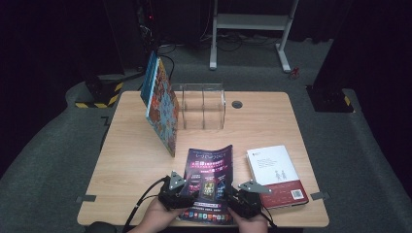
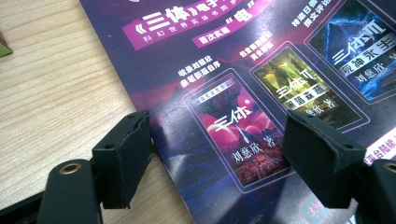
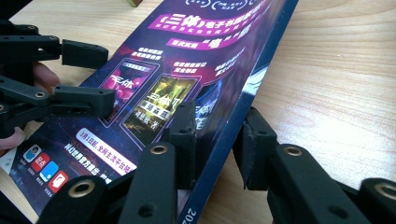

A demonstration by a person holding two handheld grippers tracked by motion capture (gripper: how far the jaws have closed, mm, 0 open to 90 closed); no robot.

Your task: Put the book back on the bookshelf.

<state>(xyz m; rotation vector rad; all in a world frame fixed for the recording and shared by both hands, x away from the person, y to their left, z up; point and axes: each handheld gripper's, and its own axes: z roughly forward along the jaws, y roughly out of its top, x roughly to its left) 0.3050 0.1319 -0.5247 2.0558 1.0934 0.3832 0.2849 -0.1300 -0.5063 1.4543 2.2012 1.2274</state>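
Note:
A purple magazine (image 1: 209, 179) with rows of book covers printed on it lies at the front middle of the wooden table (image 1: 131, 160). My left gripper (image 1: 190, 194) is at its left side. In the left gripper view the jaws stand wide open (image 2: 219, 158), with the magazine's (image 2: 261, 70) left edge between them and untouched. My right gripper (image 1: 229, 195) is at the right side. Its jaws (image 3: 217, 140) straddle the magazine's (image 3: 154, 84) slightly raised right edge with a narrow gap; I see no pad pressing. The left gripper (image 3: 108, 77) also appears there, open.
A white book with a dark red lower band (image 1: 277, 174) lies just right of the magazine. Colourful books (image 1: 160, 104) lean against a clear acrylic holder (image 1: 204, 107) at the back. A round cable hole (image 1: 237, 104) sits beside the holder.

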